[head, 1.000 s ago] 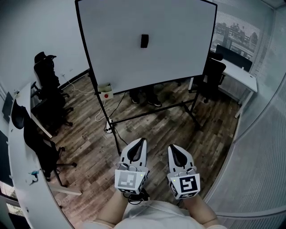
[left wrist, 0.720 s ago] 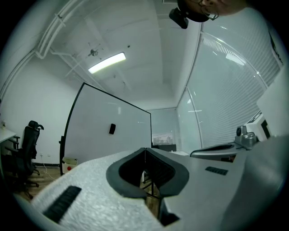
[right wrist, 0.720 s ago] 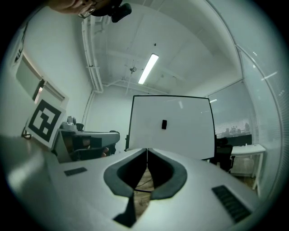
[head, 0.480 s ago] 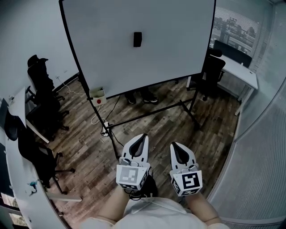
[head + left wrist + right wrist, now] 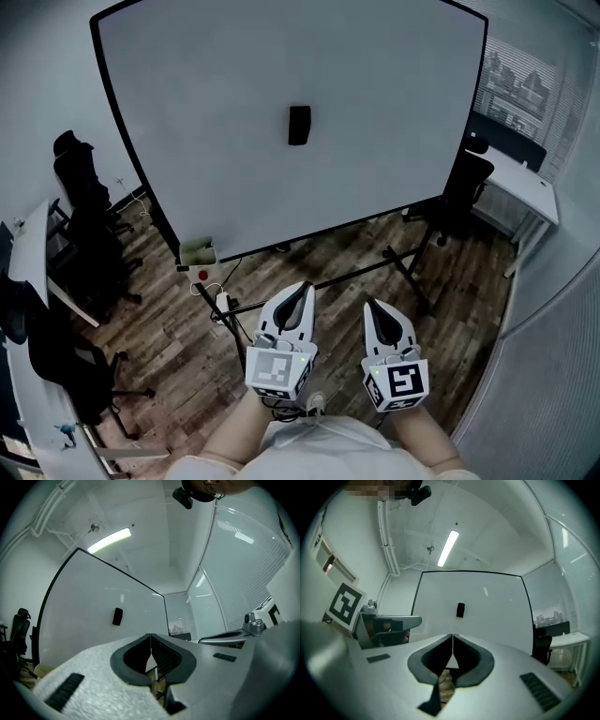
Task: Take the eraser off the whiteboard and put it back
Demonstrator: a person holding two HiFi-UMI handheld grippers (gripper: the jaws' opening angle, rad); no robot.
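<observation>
Left claw point(image 5: 300, 292), right claw point(image 5: 374, 308) closed — whiteboard point(image 5: 375, 122) nearer.

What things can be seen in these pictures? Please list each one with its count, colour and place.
whiteboard: one, white with a black frame, on a black stand, straight ahead
eraser: one, black, upright on the whiteboard near its middle
small box: one, pale, at the whiteboard's lower left corner
office chairs: several, black, along the left side
single chair: one, black, right of the whiteboard
desk: one, white, far right by the window
floor: dark wood planks
ceiling light: one, white strip, above the whiteboard
left gripper: one, white, jaws shut, empty, bottom centre
right gripper: one, white, jaws shut, empty, beside the left gripper
</observation>
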